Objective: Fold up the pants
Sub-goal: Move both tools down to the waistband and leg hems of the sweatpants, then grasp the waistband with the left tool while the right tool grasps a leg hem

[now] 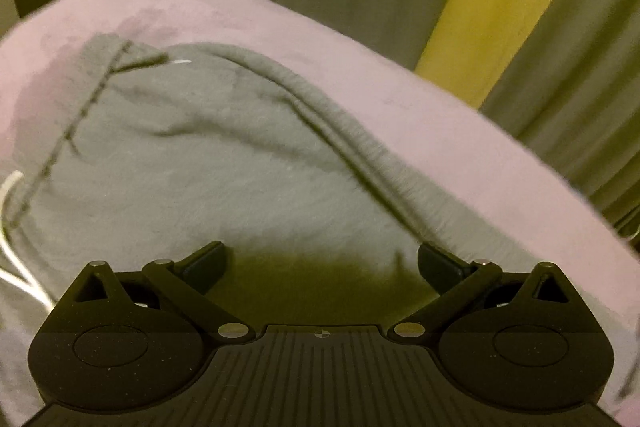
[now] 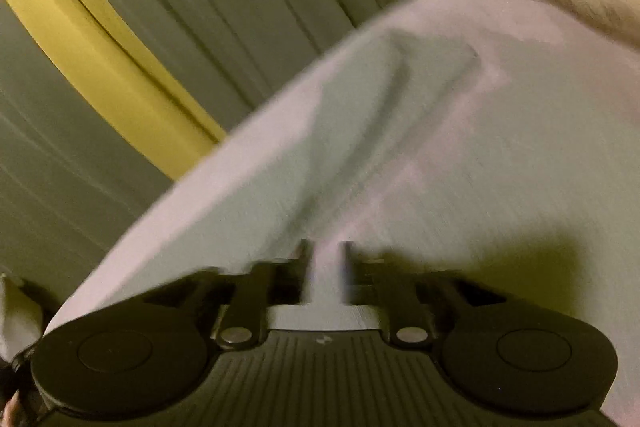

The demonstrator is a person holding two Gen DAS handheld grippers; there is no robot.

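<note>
My left gripper [image 1: 322, 263] has its jaws spread wide with nothing between them, hovering low over the grey sweatpants [image 1: 192, 163], which lie ahead of my fingertips on a pale pink sheet [image 1: 460, 131]. Ahead and to the left of those jaws I see the waistband end, with a dark stitched seam and a white drawstring [image 1: 10, 195] trailing off to the far left; a thick rolled edge of cloth runs from far ahead down to just beside my right-hand fingertip. My right gripper [image 2: 324, 267] has its jaws drawn close, and a strip of pale grey cloth passes between them, so I judge I am pinching a fold of the pants there, though that view is smeared by motion and I cannot swear the pads are biting. The rest of that cloth stretches away ahead of those jaws over the sheet. The fabric looks like soft fleece knit: light, limp, thick enough to bunch, not slippery, and nothing in it can break. It will sag and drag on the sheet instead of holding a line, so I expect one pinch to leave the far side trailing. The best hold for my open jaws is probably the thick rolled edge beside them or the waistband hem, where doubled cloth gives the pads something firm.
</note>
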